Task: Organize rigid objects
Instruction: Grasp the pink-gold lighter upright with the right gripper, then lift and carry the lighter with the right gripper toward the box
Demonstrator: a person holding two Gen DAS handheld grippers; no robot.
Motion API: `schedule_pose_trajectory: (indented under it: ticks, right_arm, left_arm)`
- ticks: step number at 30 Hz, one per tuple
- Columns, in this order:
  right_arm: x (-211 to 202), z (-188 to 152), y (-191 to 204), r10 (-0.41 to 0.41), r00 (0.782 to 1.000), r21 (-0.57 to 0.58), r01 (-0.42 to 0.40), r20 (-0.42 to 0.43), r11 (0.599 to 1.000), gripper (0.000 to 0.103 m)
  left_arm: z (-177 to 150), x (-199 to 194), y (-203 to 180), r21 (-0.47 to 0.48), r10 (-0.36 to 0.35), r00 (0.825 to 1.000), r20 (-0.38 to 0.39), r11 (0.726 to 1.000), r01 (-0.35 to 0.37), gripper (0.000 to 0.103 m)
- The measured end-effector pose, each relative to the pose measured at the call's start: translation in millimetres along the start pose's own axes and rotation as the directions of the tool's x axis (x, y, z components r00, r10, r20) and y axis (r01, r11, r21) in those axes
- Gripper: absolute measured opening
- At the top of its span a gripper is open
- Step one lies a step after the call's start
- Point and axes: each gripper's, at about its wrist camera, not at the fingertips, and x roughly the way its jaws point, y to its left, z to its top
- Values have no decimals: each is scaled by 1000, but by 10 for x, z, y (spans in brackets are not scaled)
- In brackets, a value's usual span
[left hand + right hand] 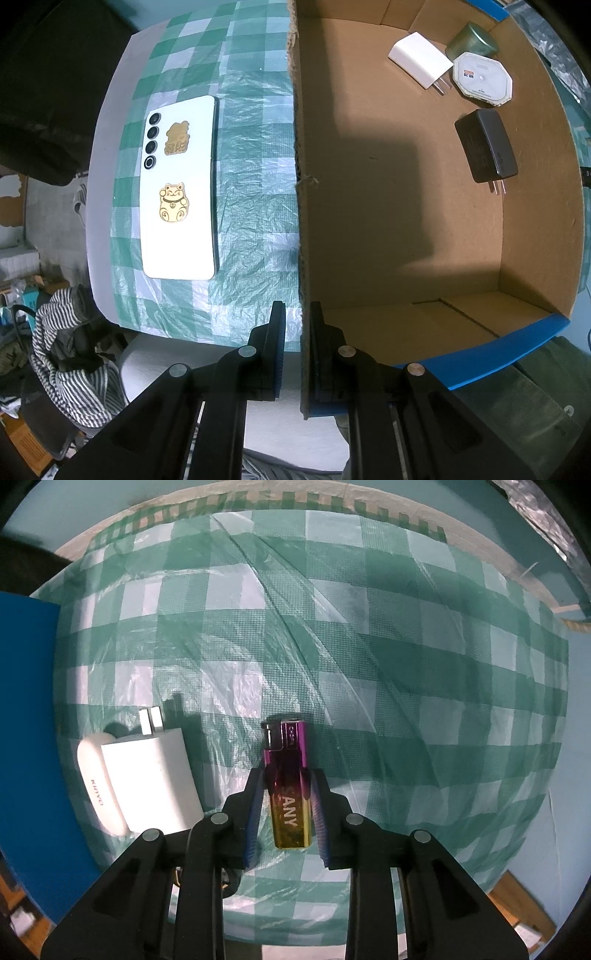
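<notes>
A cardboard box [406,192] with blue outer sides stands on the green checked tablecloth [251,184]. My left gripper [297,314] is shut on the box's left wall [301,221], one finger on each side of it. Inside the box lie a white charger [419,64], a black charger [485,146], an octagonal white case [482,79] and a green tin [471,40]. My right gripper [287,775] is shut on a purple-and-gold lighter [288,801] that points away from me just above the cloth.
A white phone [179,192] with gold cat stickers lies face down left of the box. Left of the lighter sit a white charger [151,779] and a white oval case [98,790], close to the box's blue side [29,738]. The table edge is near the phone.
</notes>
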Motion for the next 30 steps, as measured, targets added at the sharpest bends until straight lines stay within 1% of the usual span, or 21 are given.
schedule_pose_trajectory:
  ticks: [2, 4, 8, 13, 20, 30]
  right_arm:
    - [-4, -9, 7, -17, 1000, -4, 17, 12, 1000, 24]
    - [-26, -103, 54, -16, 1000, 5, 16, 22, 1000, 23]
    - [-36, -123, 6, 14, 1000, -5, -14, 7, 1000, 22]
    - [-188, -211, 15, 4, 1000, -58, -3, 16, 998, 22]
    - [-465, -337, 203, 15, 999, -142, -10, 32, 990, 22]
    - [-921, -323, 568, 53, 995, -241, -32, 79, 970, 22]
  left_arm:
    - [3, 1, -10, 0, -1, 1000, -1, 1000, 1, 12]
    - [6, 2, -15, 0, -3, 1000, -1, 1000, 3, 12]
    - [13, 3, -27, 3, -5, 1000, -2, 1000, 5, 12]
    - [18, -13, -24, 4, -4, 1000, -1, 1000, 4, 12]
    - [9, -3, -5, 3, -3, 1000, -1, 1000, 3, 12]
    - [12, -26, 16, 7, -6, 1000, 4, 1000, 6, 12]
